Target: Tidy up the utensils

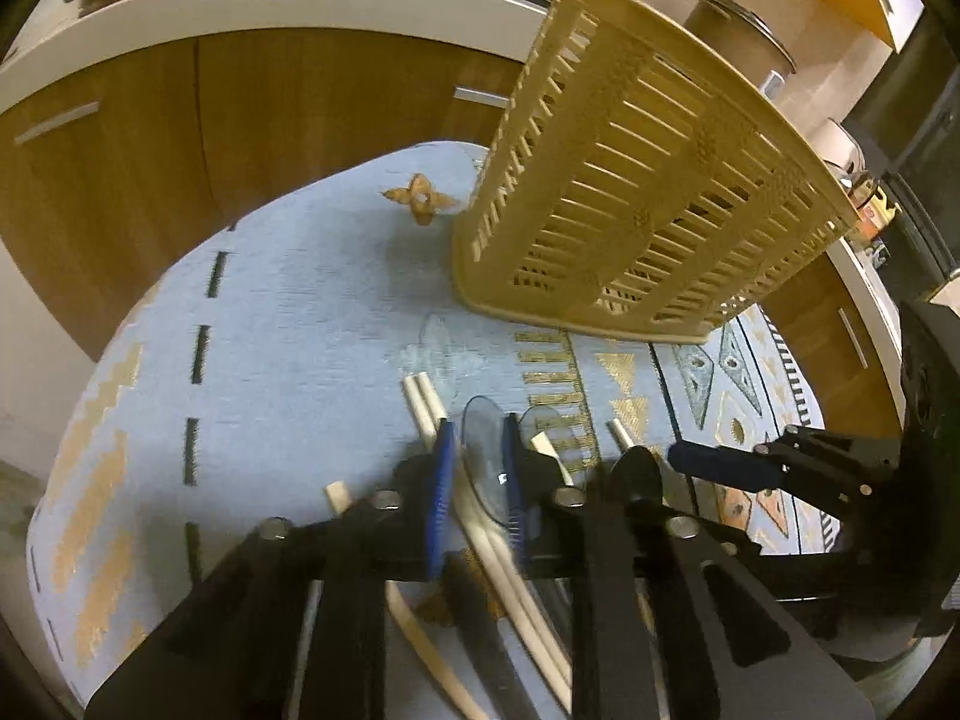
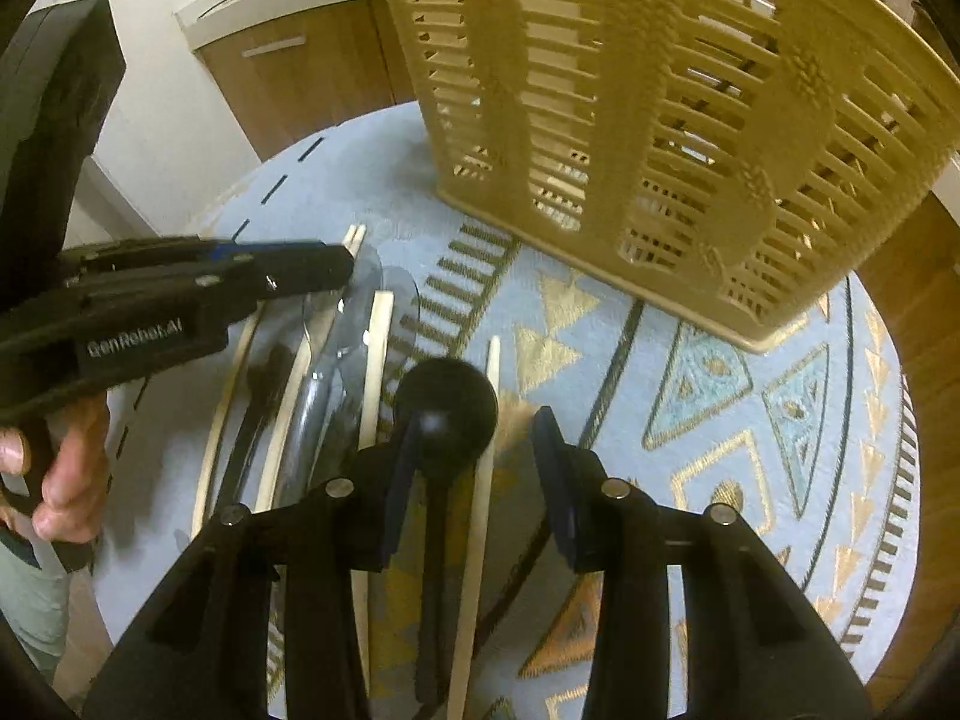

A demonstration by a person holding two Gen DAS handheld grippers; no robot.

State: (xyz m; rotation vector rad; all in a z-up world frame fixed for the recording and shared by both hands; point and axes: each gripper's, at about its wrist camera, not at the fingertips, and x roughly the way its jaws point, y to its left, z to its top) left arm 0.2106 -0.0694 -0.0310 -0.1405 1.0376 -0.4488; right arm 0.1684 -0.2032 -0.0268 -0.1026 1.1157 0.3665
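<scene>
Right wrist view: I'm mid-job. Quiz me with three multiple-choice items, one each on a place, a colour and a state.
1. Where is the basket?
A. standing on the cloth, beyond the utensils
B. on the floor
C. held by a gripper

2. What colour is the spoon nearest this camera?
A. red
B. black
C. white

3. The fingers of the right gripper are
A. shut on a chopstick
B. shut on the basket
C. open, pinching nothing

Answers: 1 A, its base rests on the blue patterned cloth; 2 B, its round bowl is black; 3 C, a clear gap shows between the blue pads.
</scene>
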